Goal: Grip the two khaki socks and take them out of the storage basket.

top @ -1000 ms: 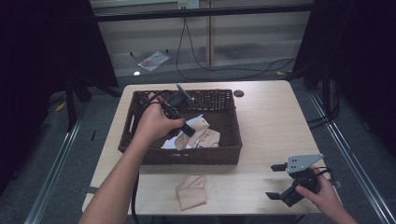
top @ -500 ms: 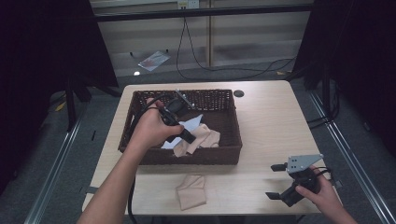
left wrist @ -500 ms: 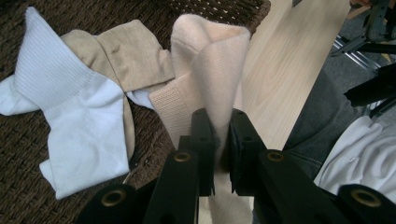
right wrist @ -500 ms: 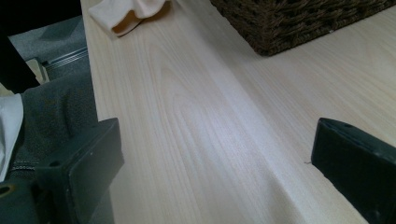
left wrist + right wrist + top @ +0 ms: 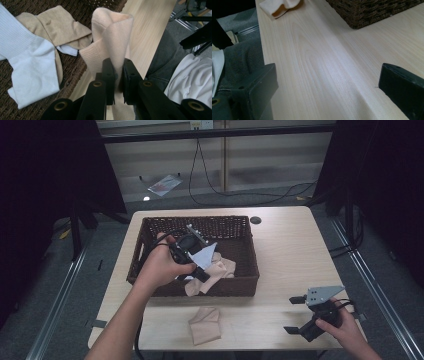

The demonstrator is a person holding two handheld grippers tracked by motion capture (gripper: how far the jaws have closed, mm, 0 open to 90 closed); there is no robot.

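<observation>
Left gripper view: left claw (image 5: 117, 82) clamps a soft ribbed peach sock (image 5: 112, 37) above the woven basket (image 5: 75, 65).

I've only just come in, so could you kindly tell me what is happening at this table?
A person is taking socks out of a wicker basket. The left tongs are shut on a peach sock, held over the basket's near rim. White and tan socks lie in the basket, and another peach sock lies on the table. The right tongs rest open near the table's front edge.
</observation>
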